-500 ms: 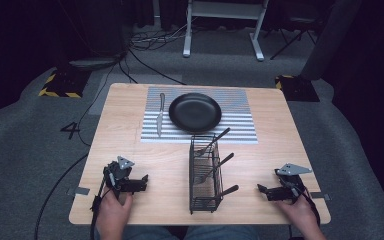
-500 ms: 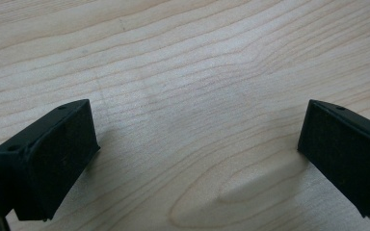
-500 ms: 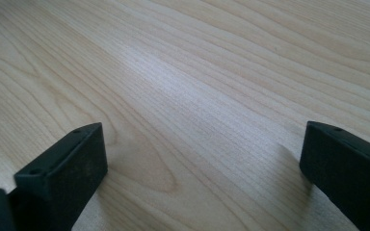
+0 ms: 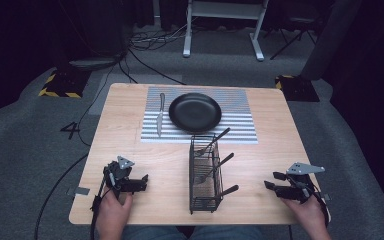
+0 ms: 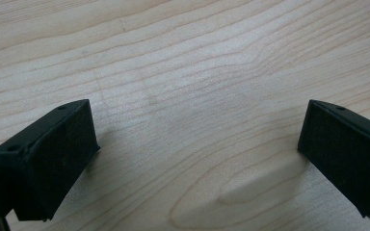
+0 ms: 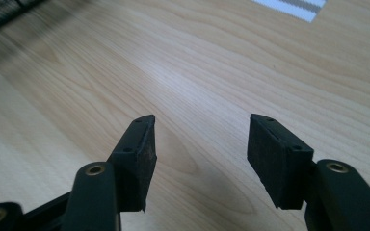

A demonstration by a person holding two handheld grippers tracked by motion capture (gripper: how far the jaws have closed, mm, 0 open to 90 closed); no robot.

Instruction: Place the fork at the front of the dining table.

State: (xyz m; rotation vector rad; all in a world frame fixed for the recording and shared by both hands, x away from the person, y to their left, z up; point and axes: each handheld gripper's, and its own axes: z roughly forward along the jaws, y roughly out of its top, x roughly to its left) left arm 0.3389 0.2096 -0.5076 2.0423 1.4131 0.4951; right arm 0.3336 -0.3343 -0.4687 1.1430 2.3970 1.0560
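Observation:
A black plate rests on a striped placemat at the far middle of the wooden table. A knife lies on the mat left of the plate. A black wire basket stands at the near middle and holds several black-handled utensils. My left gripper sits near the front left, pointing toward the basket. Its jaws are open wide over bare wood. My right gripper sits near the front right, pointing left. It is open with nothing between the jaws.
Bare wood lies between each gripper and the basket. The right gripper view catches a corner of the placemat and the basket's dark edge. Grey carpet, cables and a white stand lie beyond the table.

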